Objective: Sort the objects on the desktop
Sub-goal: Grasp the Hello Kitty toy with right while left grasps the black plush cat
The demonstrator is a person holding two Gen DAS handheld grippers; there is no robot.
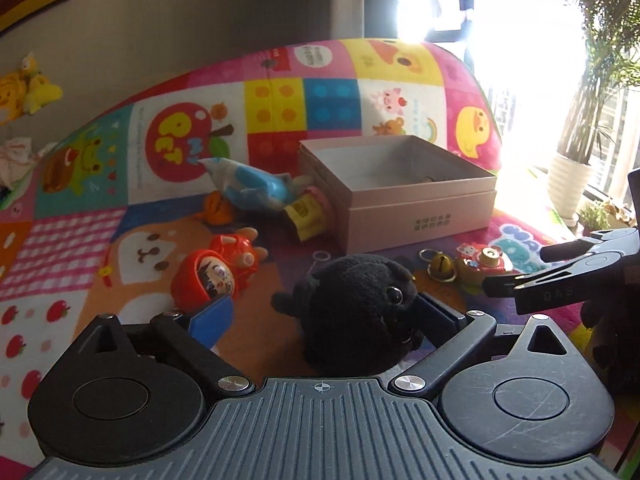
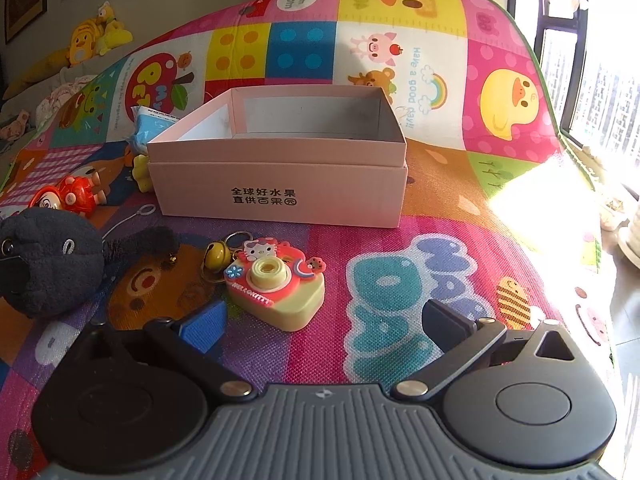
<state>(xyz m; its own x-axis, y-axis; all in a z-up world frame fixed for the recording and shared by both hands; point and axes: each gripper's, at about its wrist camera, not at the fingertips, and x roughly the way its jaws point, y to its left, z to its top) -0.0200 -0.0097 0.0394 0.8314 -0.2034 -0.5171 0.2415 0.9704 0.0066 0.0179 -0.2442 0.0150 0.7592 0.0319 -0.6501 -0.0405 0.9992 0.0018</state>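
A black plush toy [image 1: 356,312] lies between the open jaws of my left gripper [image 1: 324,312]; its right side touches the right finger, and the left finger stands apart. It also shows in the right wrist view [image 2: 44,256]. My right gripper [image 2: 324,320] is open and empty, just in front of a pink and yellow toy camera [image 2: 276,284] with a bell keyring [image 2: 218,256]. An open pink box [image 2: 280,168] stands behind, seemingly empty. The right gripper shows in the left wrist view [image 1: 520,276].
Red round dolls [image 1: 216,272], a blue packet [image 1: 256,184], a yellow item [image 1: 308,216] and an orange toy [image 1: 218,208] lie left of the box on the colourful mat [image 2: 440,220]. Yellow plush toys [image 2: 96,36] sit far left. A potted plant [image 1: 572,168] stands by the window.
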